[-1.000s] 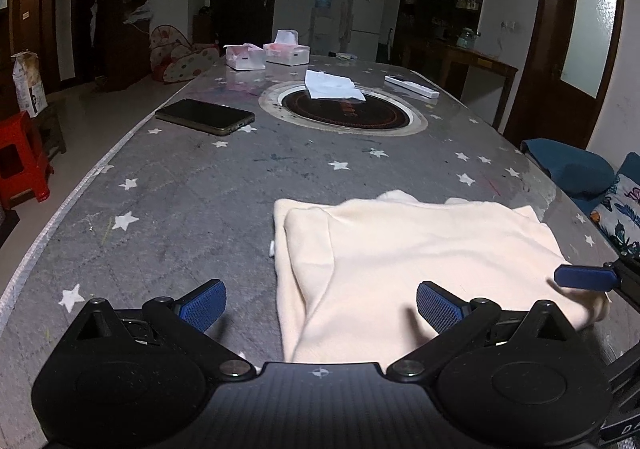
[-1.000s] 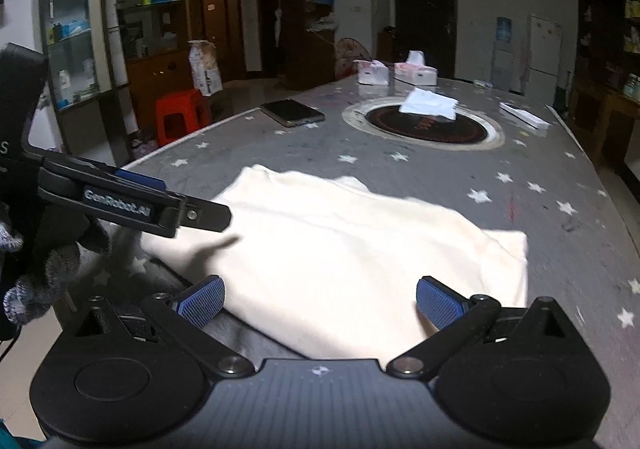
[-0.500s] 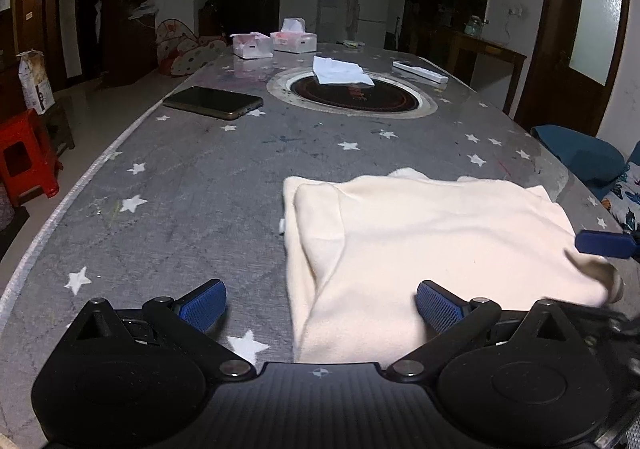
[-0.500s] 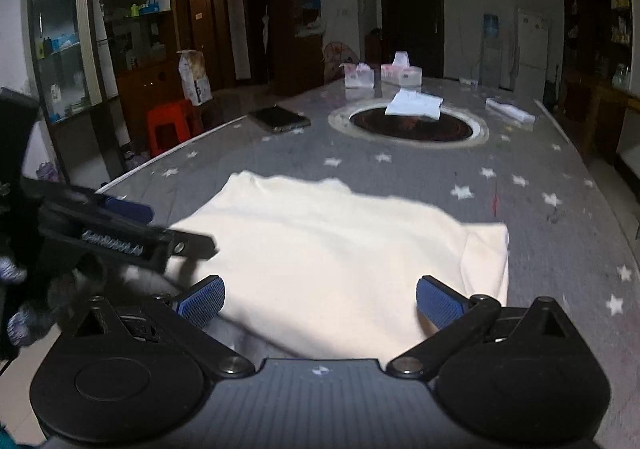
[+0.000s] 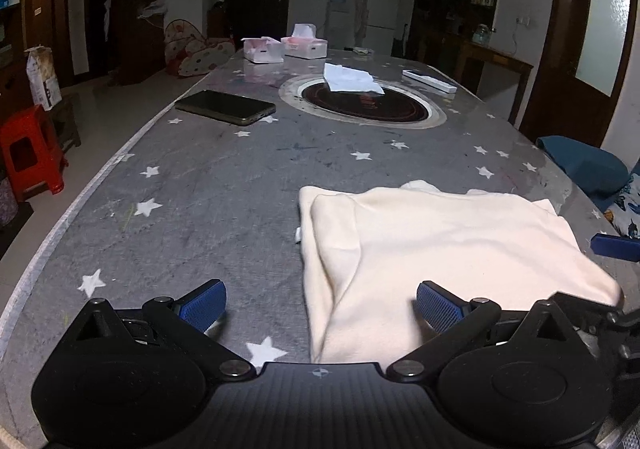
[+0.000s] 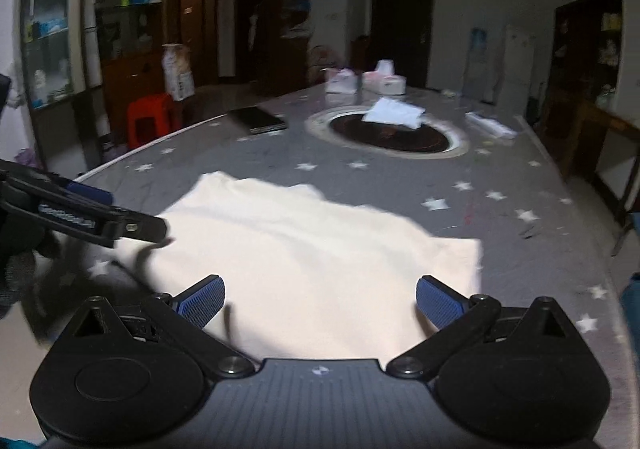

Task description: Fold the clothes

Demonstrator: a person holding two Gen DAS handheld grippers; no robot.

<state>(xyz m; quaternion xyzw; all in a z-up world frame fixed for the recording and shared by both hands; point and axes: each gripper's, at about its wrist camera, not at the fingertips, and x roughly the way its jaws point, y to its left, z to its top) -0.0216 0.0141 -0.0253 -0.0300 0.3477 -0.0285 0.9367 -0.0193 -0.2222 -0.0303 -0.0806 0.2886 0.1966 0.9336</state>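
Cream garment (image 5: 440, 245) lies part-folded at 1 o'clock, your left gripper (image 5: 320, 303) and right gripper (image 6: 318, 299) both spread wide, final fold left.

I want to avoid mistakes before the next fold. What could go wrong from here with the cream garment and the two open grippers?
1. The cream garment lies in layers along its left edge; the open left gripper might pinch only one layer.
2. The right gripper is also open, and its view is blurred, so a hasty grasp may miss.
3. The two grippers are close together and could collide.
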